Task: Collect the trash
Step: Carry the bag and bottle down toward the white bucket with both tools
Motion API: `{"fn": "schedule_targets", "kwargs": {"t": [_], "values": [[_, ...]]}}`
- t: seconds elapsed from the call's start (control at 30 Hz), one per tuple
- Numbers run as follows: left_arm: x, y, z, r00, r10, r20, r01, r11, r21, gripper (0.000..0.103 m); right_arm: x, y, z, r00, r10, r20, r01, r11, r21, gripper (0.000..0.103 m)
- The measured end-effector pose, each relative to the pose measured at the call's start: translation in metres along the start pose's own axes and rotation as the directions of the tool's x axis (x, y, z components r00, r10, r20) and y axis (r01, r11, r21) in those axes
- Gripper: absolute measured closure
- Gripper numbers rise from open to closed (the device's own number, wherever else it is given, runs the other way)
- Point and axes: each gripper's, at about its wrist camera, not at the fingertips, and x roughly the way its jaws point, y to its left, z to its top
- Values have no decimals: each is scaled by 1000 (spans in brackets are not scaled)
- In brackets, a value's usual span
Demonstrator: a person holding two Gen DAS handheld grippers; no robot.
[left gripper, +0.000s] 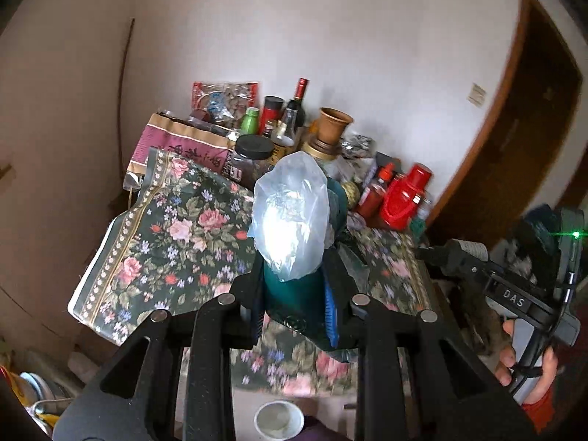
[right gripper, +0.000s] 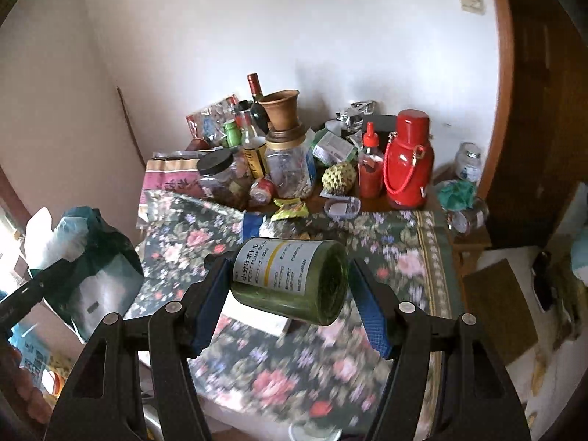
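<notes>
In the left wrist view my left gripper (left gripper: 298, 294) is shut on a bundle of a dark teal bag (left gripper: 294, 297) with a clear bluish plastic bag (left gripper: 290, 217) bulging out above the fingers. The same bundle (right gripper: 95, 257) shows at the left of the right wrist view. My right gripper (right gripper: 292, 305) is shut on a green pump bottle (right gripper: 294, 286) with a white label. The bottle lies sideways between the blue pads, clear above the floral tablecloth (right gripper: 367, 257). A person's hand (left gripper: 529, 367) holds the right gripper at the right edge of the left wrist view.
The back of the table is crowded: a red flask (right gripper: 408, 161), a red sauce bottle (right gripper: 369, 161), jars (right gripper: 290, 169), a wine bottle (right gripper: 257, 99), a clay pot (right gripper: 281, 110), and a yellow-green wrapper (right gripper: 290, 207). A white cup (left gripper: 279, 420) sits below the table edge. A brown door (right gripper: 540, 110) stands on the right.
</notes>
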Motion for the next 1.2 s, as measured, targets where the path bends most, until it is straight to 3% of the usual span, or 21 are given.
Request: {"fn": "schedule_targets", "kwargs": {"t": [0.13,0.37,0.7,0.93,1.2], "values": [[-29,14,-28,1000,-28,-6,28,999,42,77,-32,20,-37,999,-32,19,32,999,27,41],[-65,32,-77,994,-92,-63,97,992,79,77,-64,35,-100,997,-74,-27,77,991,110,41],[-66,31,-137,974,-87,-211,111,988,106,77,-83,33,-155,981,-125,-146,143,983,119,41],[-31,26,-181,944,-42,-327,72,994,80,77,-59,12,-194,961,-104,-258,135,985,105,41],[42,29,-262,884,18,-467,4,999,46,77,9,-17,-263,899,-74,-431,113,992,64,41]]}}
